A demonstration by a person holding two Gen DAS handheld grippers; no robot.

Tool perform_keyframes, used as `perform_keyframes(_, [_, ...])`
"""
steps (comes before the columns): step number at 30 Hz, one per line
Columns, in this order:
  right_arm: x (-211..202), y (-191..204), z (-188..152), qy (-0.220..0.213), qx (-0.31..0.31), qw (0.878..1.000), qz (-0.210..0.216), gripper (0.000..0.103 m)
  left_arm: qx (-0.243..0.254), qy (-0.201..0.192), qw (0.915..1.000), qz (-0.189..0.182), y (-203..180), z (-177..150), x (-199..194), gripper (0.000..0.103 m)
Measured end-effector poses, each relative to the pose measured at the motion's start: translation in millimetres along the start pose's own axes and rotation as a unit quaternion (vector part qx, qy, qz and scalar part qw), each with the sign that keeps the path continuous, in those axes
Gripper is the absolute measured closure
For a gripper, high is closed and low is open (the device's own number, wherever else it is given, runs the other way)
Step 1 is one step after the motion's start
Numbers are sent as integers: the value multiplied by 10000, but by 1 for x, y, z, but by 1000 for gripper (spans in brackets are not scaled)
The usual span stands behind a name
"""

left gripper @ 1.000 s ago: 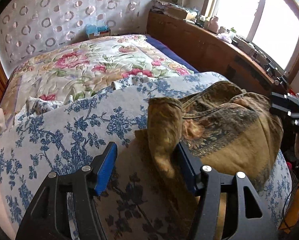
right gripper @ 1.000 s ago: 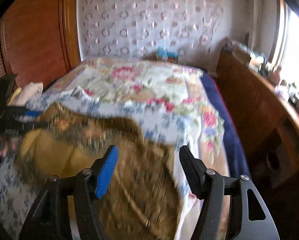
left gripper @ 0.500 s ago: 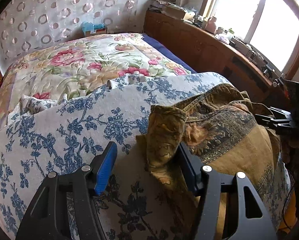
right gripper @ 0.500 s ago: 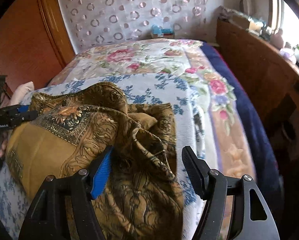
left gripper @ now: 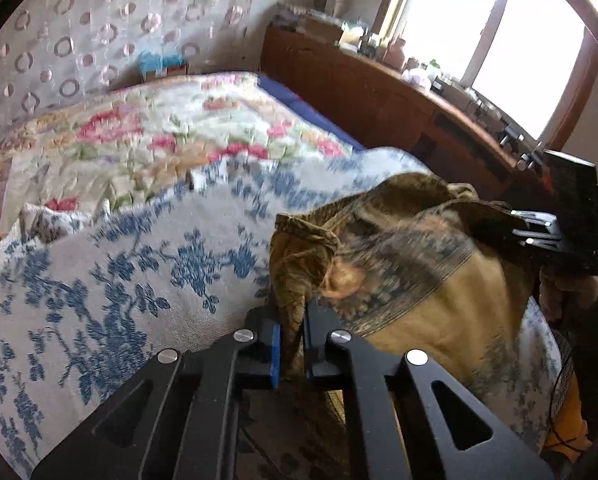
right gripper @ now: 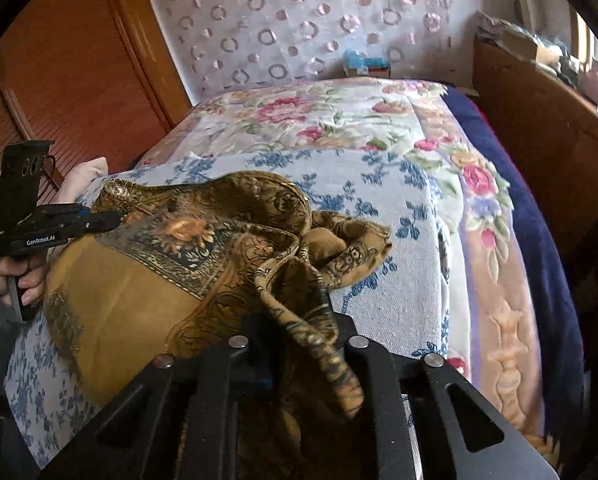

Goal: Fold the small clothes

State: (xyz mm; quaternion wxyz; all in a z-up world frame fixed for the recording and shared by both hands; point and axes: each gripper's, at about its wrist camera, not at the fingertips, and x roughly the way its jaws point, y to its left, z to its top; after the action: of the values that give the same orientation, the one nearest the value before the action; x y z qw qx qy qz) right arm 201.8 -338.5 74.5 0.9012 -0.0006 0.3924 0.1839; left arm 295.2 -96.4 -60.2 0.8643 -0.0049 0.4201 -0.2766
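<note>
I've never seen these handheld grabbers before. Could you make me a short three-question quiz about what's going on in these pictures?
1. True or false: the brown patterned garment lies on a blue-flowered cover.
2. What are the closing jaws of the left gripper pinching? A) a pillow B) a fold of the garment C) nothing
3. Fill in: the right gripper is closing on the garment's ____ edge.

Key: 1 true; 2 B; 3 bunched.

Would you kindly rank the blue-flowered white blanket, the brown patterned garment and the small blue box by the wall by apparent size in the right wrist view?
1. Blue-flowered white blanket
2. Brown patterned garment, though nearness enlarges it
3. Small blue box
</note>
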Motion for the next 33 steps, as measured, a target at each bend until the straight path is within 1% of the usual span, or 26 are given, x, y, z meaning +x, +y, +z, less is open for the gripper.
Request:
perform_keyframes(3, [-16,11,-1,-167,-142,9997,-81,90,45,-269,9996,-21,-10,0,-24,95])
perform_keyframes(7, [-40,24,-1,-622,-224,9978,-19,91,92,-689,9976,27,-23,-2,-61,96])
perform_keyframes(9, [-51,33,0,-804,-355,9961,-29,91,164,-850,9961,155,-27,-2,-74,96])
perform_keyframes(11, [-59,42,4,-858,-518,9950,34,91,181,-1007,9944,258,-27,-2,-88,96])
perform_keyframes(15, [-63,63,10,-977,-834,9917,57,91,114,-1220,9915,442,-17,-6,-111,96])
perform_keyframes(20, [-56,87,29,-1081,-1209,9865,218,91,-69,-1525,9853,772,6,-20,-145,96])
perform_keyframes(24, [-39,117,51,-1123,-1655,9789,425,91,-325,-1785,9769,1125,32,-36,-176,96])
perform_keyframes(28, [-20,150,80,-1153,-2127,9680,669,91,-661,-2045,9650,1504,61,-58,-208,96])
perform_keyframes(29, [-15,162,89,-1156,-2267,9643,737,91,-766,-2112,9611,1605,69,-66,-216,96])
perform_keyframes(30, [-4,183,106,-1166,-2570,9554,867,91,-876,-2175,9568,1719,76,-74,-224,96])
perform_keyframes(31, [-4,183,106,-1166,-2570,9554,867,91,-963,-2209,9536,1805,83,-80,-229,96])
perform_keyframes(33, [8,205,124,-1146,-2846,9465,999,91,-1194,-2240,9460,2015,99,-94,-237,96])
